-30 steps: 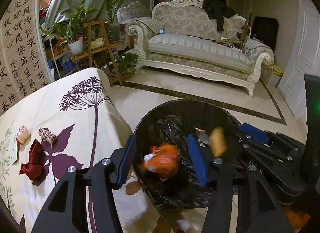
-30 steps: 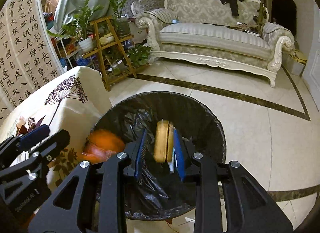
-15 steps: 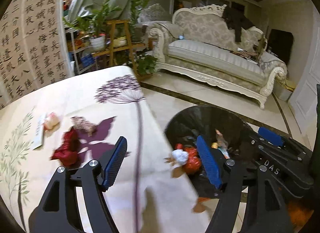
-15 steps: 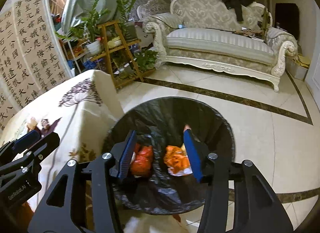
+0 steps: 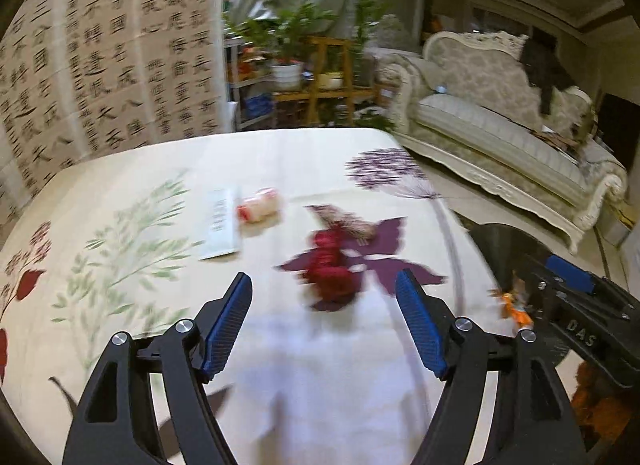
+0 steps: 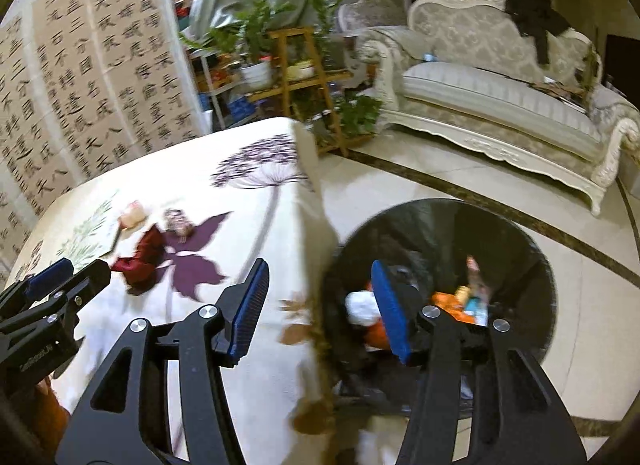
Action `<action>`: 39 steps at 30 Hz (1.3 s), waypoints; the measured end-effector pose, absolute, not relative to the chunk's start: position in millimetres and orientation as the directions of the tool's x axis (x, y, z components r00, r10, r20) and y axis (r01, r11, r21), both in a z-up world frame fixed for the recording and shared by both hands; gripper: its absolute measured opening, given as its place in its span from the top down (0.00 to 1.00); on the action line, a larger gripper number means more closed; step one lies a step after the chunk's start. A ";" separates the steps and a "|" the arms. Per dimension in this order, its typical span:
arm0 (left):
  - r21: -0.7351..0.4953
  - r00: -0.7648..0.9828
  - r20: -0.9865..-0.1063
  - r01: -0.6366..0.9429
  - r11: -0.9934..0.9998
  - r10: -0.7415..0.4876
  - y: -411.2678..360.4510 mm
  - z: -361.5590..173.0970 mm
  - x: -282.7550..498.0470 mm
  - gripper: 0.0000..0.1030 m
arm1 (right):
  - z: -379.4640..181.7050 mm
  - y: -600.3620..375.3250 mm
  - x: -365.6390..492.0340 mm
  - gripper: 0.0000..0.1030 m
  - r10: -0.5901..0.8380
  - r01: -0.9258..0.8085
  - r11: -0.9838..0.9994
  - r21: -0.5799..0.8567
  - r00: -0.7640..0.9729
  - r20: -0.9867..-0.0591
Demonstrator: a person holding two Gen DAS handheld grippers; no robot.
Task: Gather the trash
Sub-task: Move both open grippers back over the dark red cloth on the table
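Observation:
A crumpled red wrapper [image 5: 330, 269] lies on the floral tablecloth [image 5: 140, 185], just ahead of my left gripper [image 5: 322, 285], which is open and empty above the cloth. Behind it lie a brown patterned wrapper [image 5: 352, 223], a pink-and-white wrapper [image 5: 258, 207] and a white paper slip [image 5: 219, 225]. My right gripper [image 6: 320, 269] hovers over the table's edge beside the black-lined trash bin [image 6: 532, 265]. Its jaws are opening with nothing between them. Orange wrappers [image 6: 448, 301] and other scraps lie inside the bin. The red wrapper [image 6: 140, 253] also shows in the right wrist view.
A calligraphy screen [image 5: 100, 65] stands behind the table. A wooden plant stand [image 5: 320, 77] with potted plants is at the back. A cream sofa [image 5: 500, 133] lines the far right. Tiled floor [image 6: 440, 181] lies between the bin and the sofa.
Both grippers let their orange and yellow pieces fall into the bin and opened wider. Both swung left, the left one from over the bin to over the table.

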State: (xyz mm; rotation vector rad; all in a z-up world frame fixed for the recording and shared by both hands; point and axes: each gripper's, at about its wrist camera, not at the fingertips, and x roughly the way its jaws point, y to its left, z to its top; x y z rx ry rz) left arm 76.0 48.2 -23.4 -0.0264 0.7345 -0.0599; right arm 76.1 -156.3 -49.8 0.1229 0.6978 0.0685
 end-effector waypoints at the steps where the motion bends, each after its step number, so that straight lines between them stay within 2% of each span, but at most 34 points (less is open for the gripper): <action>1: -0.046 0.739 -0.671 0.027 0.999 -0.051 56.2 -24.6 75.9 0.30 | -48.5 -148.2 76.7 0.42 0.113 -0.037 0.991 0.132 0.765 -0.634; 20: -0.048 0.723 -0.688 -0.132 0.990 0.063 141.8 -37.2 73.1 0.30 | -52.7 -49.5 112.0 0.42 0.203 -0.178 0.978 0.107 0.711 -0.673; 39: -0.065 0.700 -0.711 -0.160 0.985 0.067 161.4 -46.0 81.0 0.30 | -64.7 -10.2 132.0 0.43 0.224 -0.229 0.969 0.093 0.652 -0.724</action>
